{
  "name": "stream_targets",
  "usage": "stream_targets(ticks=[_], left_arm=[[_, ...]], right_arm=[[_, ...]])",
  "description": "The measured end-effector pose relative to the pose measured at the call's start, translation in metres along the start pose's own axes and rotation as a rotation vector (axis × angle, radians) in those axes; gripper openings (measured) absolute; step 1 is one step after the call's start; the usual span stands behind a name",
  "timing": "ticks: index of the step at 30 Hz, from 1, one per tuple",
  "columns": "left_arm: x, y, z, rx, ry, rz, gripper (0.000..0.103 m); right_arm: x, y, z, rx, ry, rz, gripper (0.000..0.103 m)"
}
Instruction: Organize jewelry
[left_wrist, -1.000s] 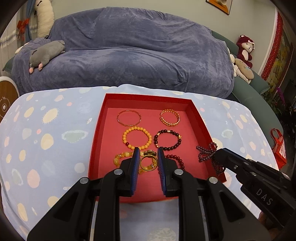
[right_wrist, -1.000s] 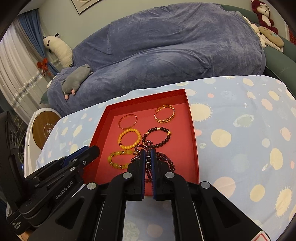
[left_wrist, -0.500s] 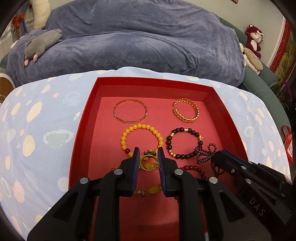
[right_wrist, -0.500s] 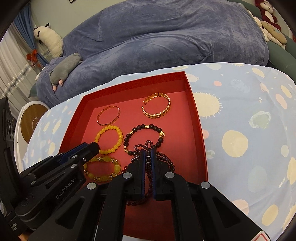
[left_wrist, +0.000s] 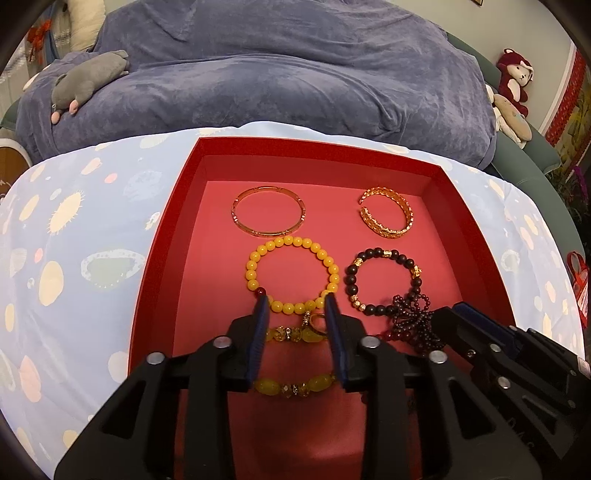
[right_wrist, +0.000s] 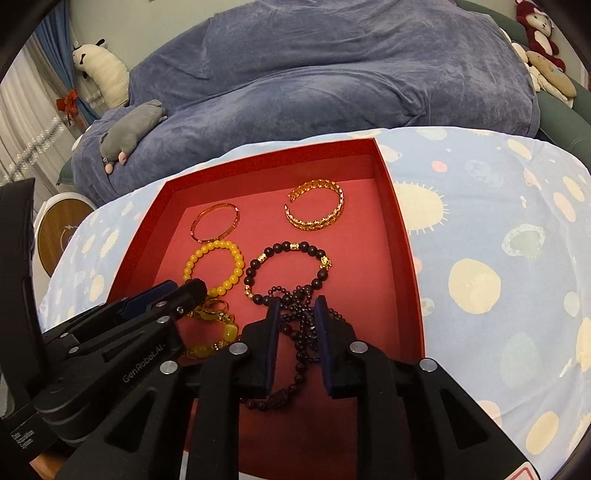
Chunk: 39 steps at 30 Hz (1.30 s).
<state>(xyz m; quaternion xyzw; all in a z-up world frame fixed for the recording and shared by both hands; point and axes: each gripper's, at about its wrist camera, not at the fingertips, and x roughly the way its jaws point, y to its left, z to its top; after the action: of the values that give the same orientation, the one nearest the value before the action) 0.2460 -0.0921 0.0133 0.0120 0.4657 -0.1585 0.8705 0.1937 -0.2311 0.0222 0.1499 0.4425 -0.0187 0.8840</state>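
A red tray (left_wrist: 155, 258) (right_wrist: 402, 236) holds a thin gold bangle (left_wrist: 269, 216), a gold cuff (left_wrist: 387, 218), a yellow bead bracelet (left_wrist: 291, 275) and a dark bead bracelet (left_wrist: 384, 282). My left gripper (left_wrist: 295, 306) is open over the tray; a gold ring (left_wrist: 317, 325) (right_wrist: 212, 307) lies between its fingers on an amber bracelet (left_wrist: 291, 360). My right gripper (right_wrist: 295, 306) is open over a dark red bead strand (right_wrist: 301, 332) (left_wrist: 410, 325) that lies on the tray floor.
The tray sits on a light blue spotted cloth (left_wrist: 74, 240). A sofa under a blue-grey cover (left_wrist: 295, 74) stands behind, with a grey plush toy (left_wrist: 88, 83) and stuffed animals (left_wrist: 513, 88). A round wooden object (right_wrist: 61, 236) is at far left.
Both grippers moved forward and lower into the tray and opened. The left let go of the gold ring and the right let go of the dark red bead strand.
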Motion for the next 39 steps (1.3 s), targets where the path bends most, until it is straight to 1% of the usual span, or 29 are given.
stream_targets(ticks=[1,2,10,18,22,25,27,29,34,39], left_arm=[[-0.003,0.001,0.000,-0.004,-0.011,0.004,0.043],[-0.007,0.002,-0.001,-0.008,-0.019,0.009,0.045],[-0.048,0.006,-0.011,-0.023,-0.060,-0.006,0.046],[-0.087,0.012,-0.040,-0.034,-0.067,-0.010,0.046],[-0.104,0.017,-0.062,-0.029,-0.064,0.007,0.046],[-0.114,0.023,-0.082,-0.040,-0.050,0.007,0.046],[-0.117,0.026,-0.097,-0.035,-0.034,0.021,0.046],[-0.119,0.030,-0.113,-0.033,-0.020,0.039,0.046],[-0.120,0.040,-0.144,-0.054,0.019,0.052,0.046],[-0.121,0.049,-0.165,-0.079,0.027,0.066,0.046]], right_arm=[[-0.005,-0.001,0.000,0.008,-0.012,-0.001,0.033],[-0.011,-0.003,0.000,0.018,-0.023,0.005,0.033],[-0.050,-0.013,-0.008,0.069,-0.056,0.026,0.034],[-0.087,-0.008,-0.036,0.046,-0.054,0.012,0.033],[-0.104,-0.008,-0.058,0.040,-0.037,0.009,0.033],[-0.113,-0.009,-0.078,0.036,-0.016,-0.005,0.033],[-0.117,-0.012,-0.092,0.041,0.003,-0.009,0.033],[-0.119,-0.015,-0.107,0.046,0.029,-0.017,0.033],[-0.119,-0.017,-0.140,0.049,0.083,-0.034,0.033],[-0.113,-0.015,-0.159,0.031,0.115,-0.047,0.033]])
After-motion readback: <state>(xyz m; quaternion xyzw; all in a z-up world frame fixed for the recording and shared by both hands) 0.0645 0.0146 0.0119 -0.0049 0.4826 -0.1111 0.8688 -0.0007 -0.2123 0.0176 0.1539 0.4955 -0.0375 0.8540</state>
